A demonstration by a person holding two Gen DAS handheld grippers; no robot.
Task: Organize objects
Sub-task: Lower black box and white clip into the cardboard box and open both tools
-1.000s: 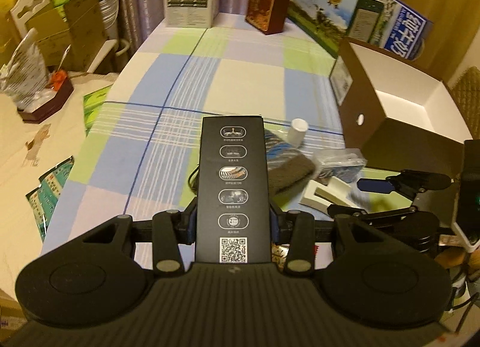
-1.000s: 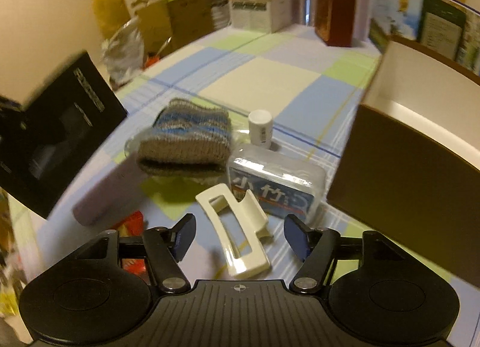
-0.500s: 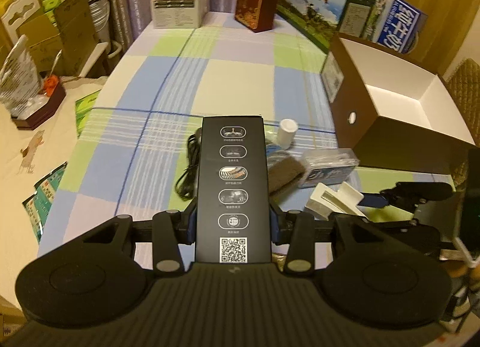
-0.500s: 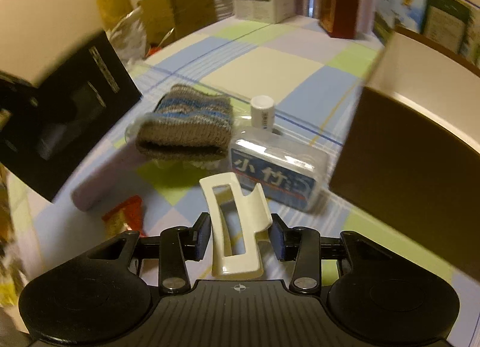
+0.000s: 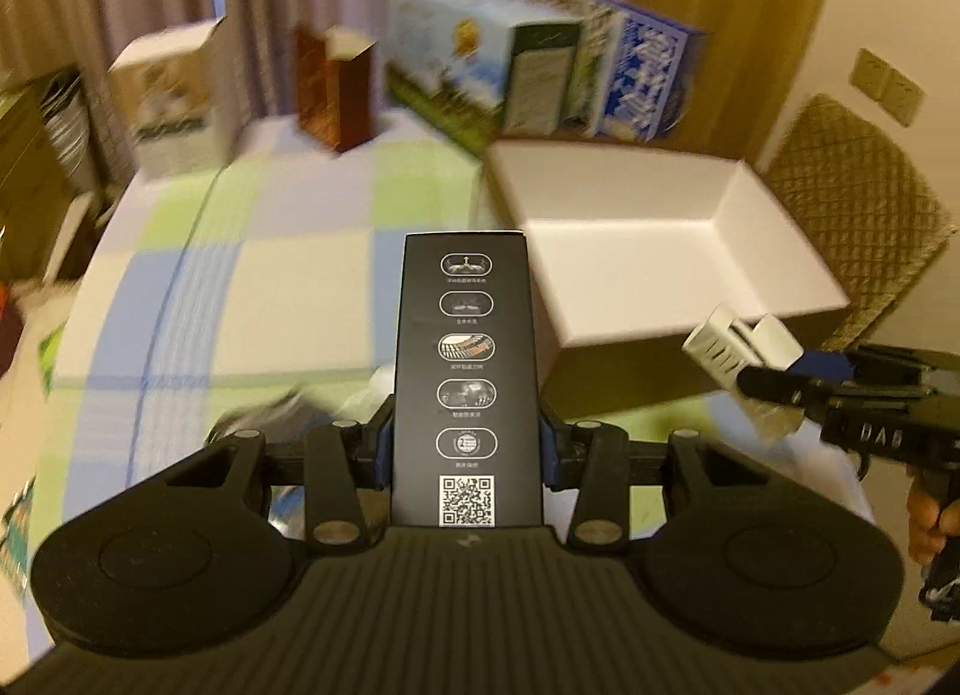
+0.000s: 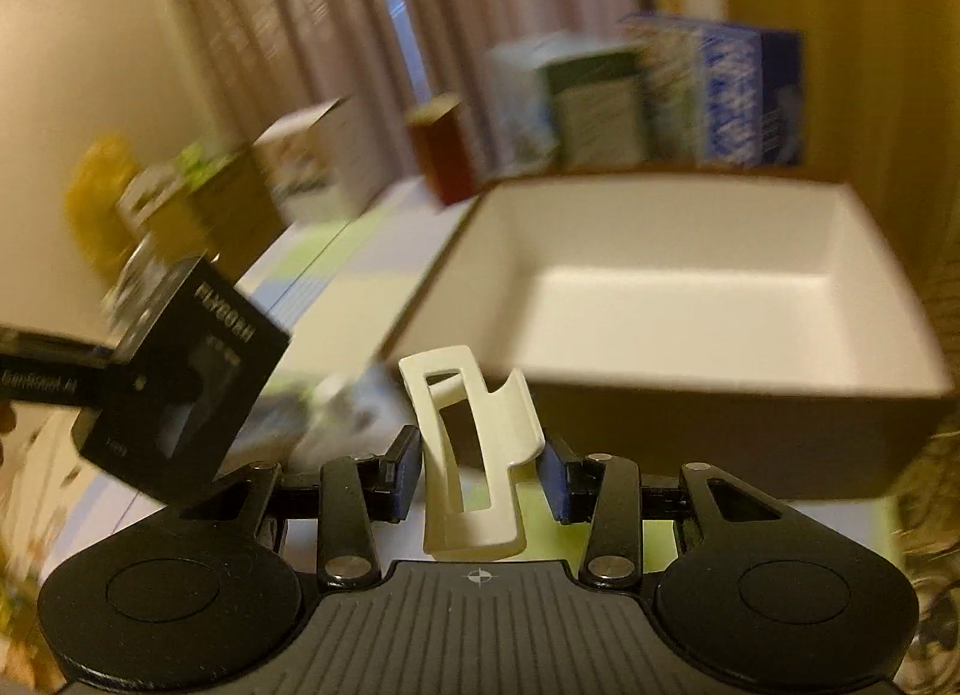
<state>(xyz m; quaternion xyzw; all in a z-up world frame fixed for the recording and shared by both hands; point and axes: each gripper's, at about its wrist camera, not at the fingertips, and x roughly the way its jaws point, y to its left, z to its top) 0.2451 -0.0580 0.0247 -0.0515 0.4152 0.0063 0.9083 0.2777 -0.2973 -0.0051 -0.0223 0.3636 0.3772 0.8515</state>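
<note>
My left gripper [image 5: 465, 449] is shut on a tall black box [image 5: 465, 359] printed with icons and a QR code, held upright above the checked table. My right gripper [image 6: 480, 476] is shut on a cream hair clip [image 6: 474, 455], lifted off the table. Ahead of both is the open brown box with a white inside [image 5: 660, 239], [image 6: 672, 299], which has nothing in it. In the left wrist view the right gripper [image 5: 774, 383] hangs with the clip [image 5: 732, 344] near the box's front right corner. The right wrist view shows the black box [image 6: 180, 377] at the left.
The far end of the checked tablecloth [image 5: 270, 275] carries a white carton [image 5: 168, 95], a red-brown box [image 5: 333, 89] and blue-green cartons [image 5: 510, 77]. A wicker chair [image 5: 858, 215] is right of the open box. Blurred small items lie on the table below the grippers.
The right gripper shut on the hair clip and lifted it off the table. Both grippers rose and swung right, toward the open box, with the black box still held.
</note>
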